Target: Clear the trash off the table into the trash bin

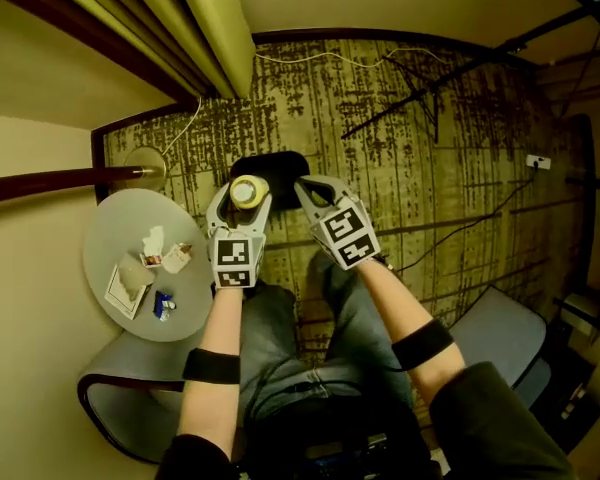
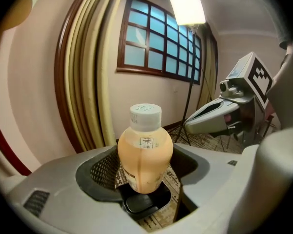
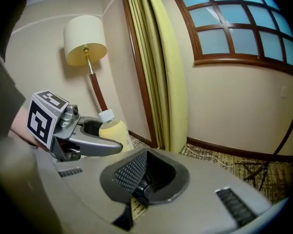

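A pale orange bottle [image 2: 145, 155] with a white cap stands upright between the jaws of my left gripper [image 1: 245, 197], which is shut on its lower body. In the head view the bottle [image 1: 248, 191] hangs over the near rim of the black trash bin [image 1: 285, 166] on the carpet. My right gripper [image 1: 306, 185] is beside it on the right, shut with nothing in it, its tips also over the bin. The right gripper view shows the closed jaws [image 3: 145, 182] and the bottle [image 3: 112, 128] off to the left.
The round grey table [image 1: 110, 230] at the left carries crumpled white paper [image 1: 154, 240], a small wrapper [image 1: 176, 258], a tissue on a card [image 1: 130, 278] and a blue packet [image 1: 163, 304]. A lamp base [image 1: 143, 165], curtains [image 1: 180, 18], floor cables and a grey chair [image 1: 130, 368] surround it.
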`<state>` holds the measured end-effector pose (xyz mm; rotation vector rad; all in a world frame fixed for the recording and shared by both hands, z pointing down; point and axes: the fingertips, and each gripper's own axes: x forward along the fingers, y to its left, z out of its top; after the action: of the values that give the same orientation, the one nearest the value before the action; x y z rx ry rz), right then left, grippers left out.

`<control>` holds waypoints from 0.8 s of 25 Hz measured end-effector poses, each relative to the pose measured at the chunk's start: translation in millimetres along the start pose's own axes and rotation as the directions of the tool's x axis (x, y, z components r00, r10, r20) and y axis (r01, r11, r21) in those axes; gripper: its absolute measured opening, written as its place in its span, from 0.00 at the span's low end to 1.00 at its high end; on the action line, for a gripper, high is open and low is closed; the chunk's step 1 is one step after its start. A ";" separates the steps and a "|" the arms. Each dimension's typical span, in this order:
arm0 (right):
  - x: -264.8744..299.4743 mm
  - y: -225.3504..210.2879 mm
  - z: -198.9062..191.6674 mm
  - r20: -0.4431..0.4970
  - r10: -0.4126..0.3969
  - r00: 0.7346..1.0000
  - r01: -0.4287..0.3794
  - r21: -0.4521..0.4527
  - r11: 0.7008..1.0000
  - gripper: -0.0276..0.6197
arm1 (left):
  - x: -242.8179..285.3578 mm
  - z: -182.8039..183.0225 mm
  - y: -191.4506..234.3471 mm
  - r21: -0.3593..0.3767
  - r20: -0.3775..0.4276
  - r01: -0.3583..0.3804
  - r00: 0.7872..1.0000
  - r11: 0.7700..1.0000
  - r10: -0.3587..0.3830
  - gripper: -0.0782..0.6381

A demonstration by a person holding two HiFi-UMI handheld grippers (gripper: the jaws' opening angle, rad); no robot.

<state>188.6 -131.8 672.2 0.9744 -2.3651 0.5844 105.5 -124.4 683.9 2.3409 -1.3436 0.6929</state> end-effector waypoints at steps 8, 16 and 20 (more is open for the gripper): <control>79.4 -39.8 -111.4 -0.055 -0.024 0.998 0.026 0.043 0.999 0.04 | 107.3 -110.0 -9.8 0.018 -0.071 0.062 0.996 0.998 -0.060 0.54; 144.0 -79.0 -202.8 -0.105 -0.037 0.994 0.044 0.064 0.997 0.04 | 200.9 -213.6 -27.9 -0.008 -0.147 0.115 0.982 0.993 -0.115 0.54; 159.4 -95.5 -229.8 -0.115 -0.045 0.992 0.054 0.077 0.996 0.05 | 231.6 -253.2 -35.0 -0.019 -0.180 0.133 0.974 0.991 -0.134 0.54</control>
<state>228.4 -147.5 964.6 1.0048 -2.2269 0.7008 175.4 -136.3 1021.5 2.2756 -1.0984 0.8353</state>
